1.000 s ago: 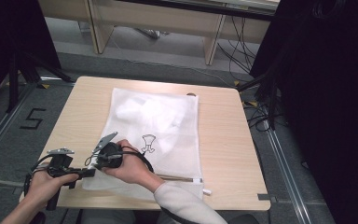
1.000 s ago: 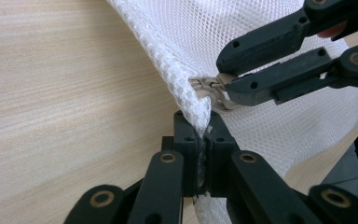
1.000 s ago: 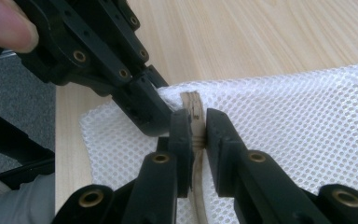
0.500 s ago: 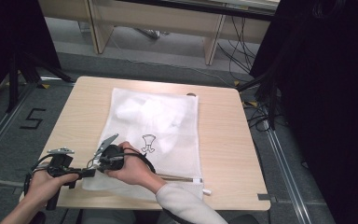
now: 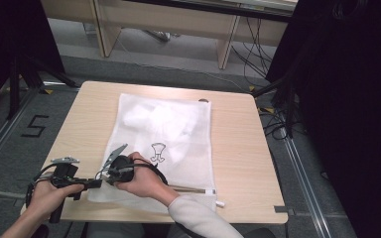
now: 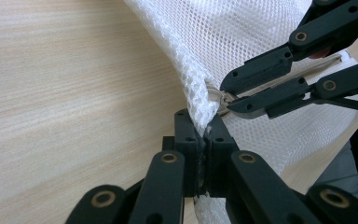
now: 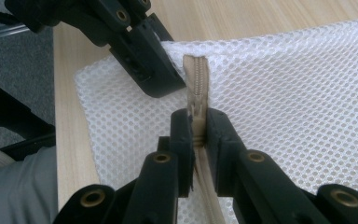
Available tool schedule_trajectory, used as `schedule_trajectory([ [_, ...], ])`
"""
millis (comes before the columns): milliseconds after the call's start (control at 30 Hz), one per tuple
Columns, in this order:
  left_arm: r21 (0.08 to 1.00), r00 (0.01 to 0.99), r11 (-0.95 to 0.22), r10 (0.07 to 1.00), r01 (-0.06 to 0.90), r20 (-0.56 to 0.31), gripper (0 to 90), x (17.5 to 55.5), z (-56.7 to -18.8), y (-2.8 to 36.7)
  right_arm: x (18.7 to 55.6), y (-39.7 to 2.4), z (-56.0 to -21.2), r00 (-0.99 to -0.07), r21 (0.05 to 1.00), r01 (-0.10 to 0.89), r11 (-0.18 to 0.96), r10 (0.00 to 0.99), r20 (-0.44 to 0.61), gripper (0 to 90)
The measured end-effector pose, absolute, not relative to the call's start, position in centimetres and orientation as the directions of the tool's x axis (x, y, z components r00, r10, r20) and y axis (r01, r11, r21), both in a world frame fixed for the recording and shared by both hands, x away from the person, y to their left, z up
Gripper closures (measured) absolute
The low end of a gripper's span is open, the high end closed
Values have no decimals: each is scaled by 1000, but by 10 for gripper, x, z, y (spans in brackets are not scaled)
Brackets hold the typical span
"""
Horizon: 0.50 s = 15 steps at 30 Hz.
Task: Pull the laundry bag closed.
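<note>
Nothing has moved since the earlier frames: both hands sit where they were at the near left corner of the table (image 5: 238, 148), and the white mesh laundry bag (image 5: 178, 144) lies flat in the same spot across the table's middle, its zipped edge running along the near side.

From the high view the left hand (image 5: 49, 193) comes in from the near left edge, forearm angled toward the right, holding the left gripper (image 6: 204, 140) level and pointed right at the bag's near left corner. Its jaws are closed tight on a bunched fold of mesh at that corner.

The right hand (image 5: 141, 181) reaches across from the near right, its pale sleeve (image 5: 198, 218) crossing the near edge of the bag, wrist bent so the right gripper (image 7: 197, 128) points left toward the other one. Its jaws are pinched narrowly on the tan zipper (image 7: 196, 81), right at the slider end, with the zipper tape running between the pads. The two grippers' tips sit just beside each other at the bag's corner. A small dark printed figure (image 5: 158, 151) shows on the bag just beyond the right hand.
</note>
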<state>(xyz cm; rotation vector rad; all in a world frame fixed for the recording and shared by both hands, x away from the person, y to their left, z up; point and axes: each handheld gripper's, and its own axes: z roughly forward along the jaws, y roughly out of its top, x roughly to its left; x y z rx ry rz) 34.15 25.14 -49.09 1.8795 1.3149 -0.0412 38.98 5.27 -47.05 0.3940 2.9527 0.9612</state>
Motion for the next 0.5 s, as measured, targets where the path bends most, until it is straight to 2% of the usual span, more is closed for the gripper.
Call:
schedule_trajectory([
  [167,609,455,-108,768,786,-450,862,339,-489,251,392,49,-474,-964,576,257,776,252,90,825],
  [367,609,461,-114,764,785,-452,863,339,-488,250,393,48,-472,-972,570,223,791,228,63,825],
  [500,612,459,-116,771,782,-441,862,339,-488,250,392,49,-473,-964,554,257,792,248,92,825],
])
